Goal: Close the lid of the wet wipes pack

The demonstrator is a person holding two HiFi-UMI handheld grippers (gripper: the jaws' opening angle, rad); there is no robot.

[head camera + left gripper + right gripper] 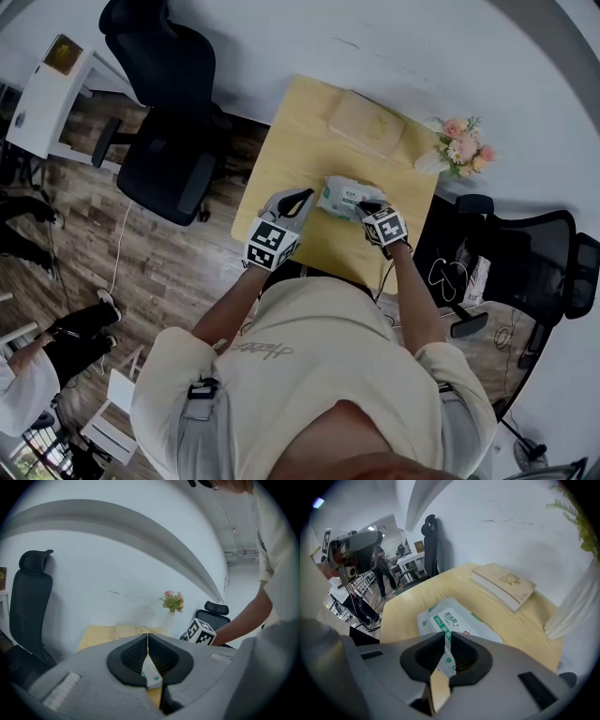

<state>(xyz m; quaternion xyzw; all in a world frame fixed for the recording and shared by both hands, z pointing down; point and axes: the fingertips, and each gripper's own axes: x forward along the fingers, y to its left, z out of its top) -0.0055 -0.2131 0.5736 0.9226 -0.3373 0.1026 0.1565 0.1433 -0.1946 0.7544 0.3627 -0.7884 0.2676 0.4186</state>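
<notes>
we hold the left gripper [300,200] and right gripper [368,205], fingers together, at the wet wipes pack [341,195] on the desk [292,131].

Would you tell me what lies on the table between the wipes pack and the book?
Nothing: only bare table separates the pack and the book, seen best in the right gripper view.

Only one figure can be read.
On the wet wipes pack [461,620], just ahead of the right gripper [446,635], a green label reads "75%". The Chinese characters beside it are too small to make out, and the script on the person's shirt [309,375] is illegible.
</notes>
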